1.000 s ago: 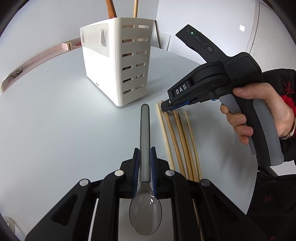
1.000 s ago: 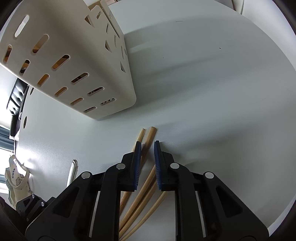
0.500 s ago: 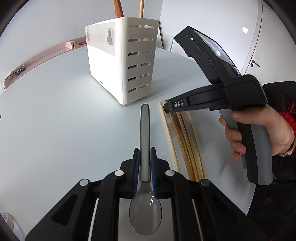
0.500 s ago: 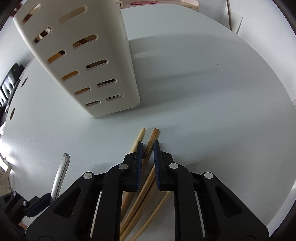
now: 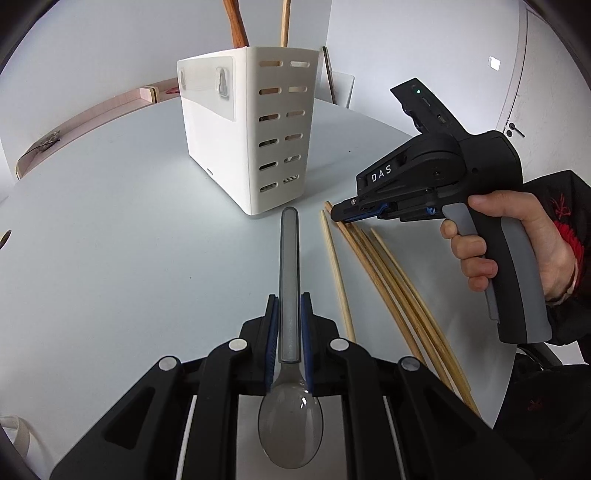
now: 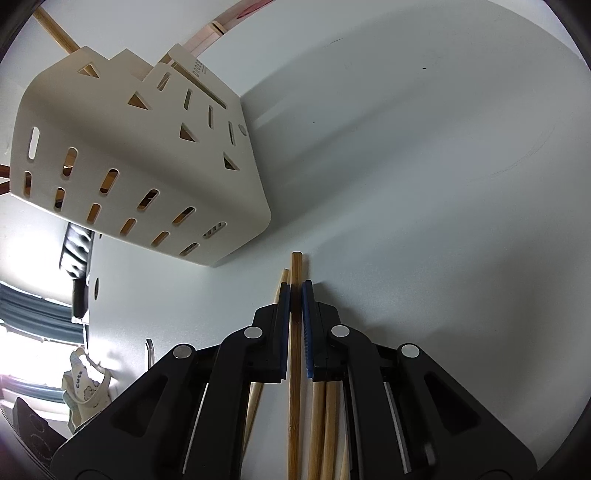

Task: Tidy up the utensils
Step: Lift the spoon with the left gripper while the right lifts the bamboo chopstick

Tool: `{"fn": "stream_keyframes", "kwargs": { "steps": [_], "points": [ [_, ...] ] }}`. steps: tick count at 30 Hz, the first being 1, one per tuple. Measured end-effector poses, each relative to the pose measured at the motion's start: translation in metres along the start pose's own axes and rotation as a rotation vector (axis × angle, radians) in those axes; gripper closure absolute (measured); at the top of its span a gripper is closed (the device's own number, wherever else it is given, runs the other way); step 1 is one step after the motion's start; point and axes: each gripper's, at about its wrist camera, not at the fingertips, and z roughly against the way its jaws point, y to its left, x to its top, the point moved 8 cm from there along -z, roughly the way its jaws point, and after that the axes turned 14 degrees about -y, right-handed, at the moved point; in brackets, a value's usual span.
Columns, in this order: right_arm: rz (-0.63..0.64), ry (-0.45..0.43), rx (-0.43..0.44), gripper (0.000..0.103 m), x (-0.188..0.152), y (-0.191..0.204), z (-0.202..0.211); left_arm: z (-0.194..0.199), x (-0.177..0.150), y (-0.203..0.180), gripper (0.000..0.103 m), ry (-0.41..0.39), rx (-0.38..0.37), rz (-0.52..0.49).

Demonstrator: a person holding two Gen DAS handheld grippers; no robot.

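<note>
Step in hand: the right gripper (image 6: 296,291) is taking one chopstick (image 6: 295,332) from the loose chopsticks (image 5: 399,295) lying on the white table (image 5: 110,240), just beside the holder.
Right gripper: its jaws have just been closing, and the blue pads (image 6: 283,325) now pinch the darker chopstick near its upper end; its neighbours lie outside the jaws.
Left gripper: the left gripper (image 5: 290,310) is clamped on the handle of a grey spoon (image 5: 290,369), bowl toward the camera, handle pointing at the holder.
Doing it well: lift straight and slowly so the single stick slides clear of the others (they lie touching, so one may drag along); the grip sits near one end, so the long free end will likely droop and swing.
Container: the white slotted utensil holder (image 5: 255,129) stands upright on the table.
Contents: a reddish-brown wooden handle (image 5: 236,22) and a pale stick (image 5: 285,22) rise from its top; wood colour shows through the slots, and which compartment holds what cannot be told.
</note>
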Motion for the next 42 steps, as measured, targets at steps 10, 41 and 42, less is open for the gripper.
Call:
{"fn": "stream_keyframes", "kwargs": {
  "steps": [10, 41, 42],
  "points": [
    [0.064, -0.093, 0.236, 0.097, -0.024, 0.035, 0.009, 0.01, 0.019, -0.006, 0.091, -0.123, 0.06, 0.013],
    [0.324, -0.685, 0.64, 0.097, 0.091, 0.096, 0.192, 0.065, 0.16, -0.029, 0.091, -0.737, 0.125, 0.224],
    [0.339, -0.708, 0.636, 0.097, 0.098, 0.1, 0.197, 0.064, 0.165, -0.029, 0.091, -0.749, 0.115, 0.232]
  ]
}}
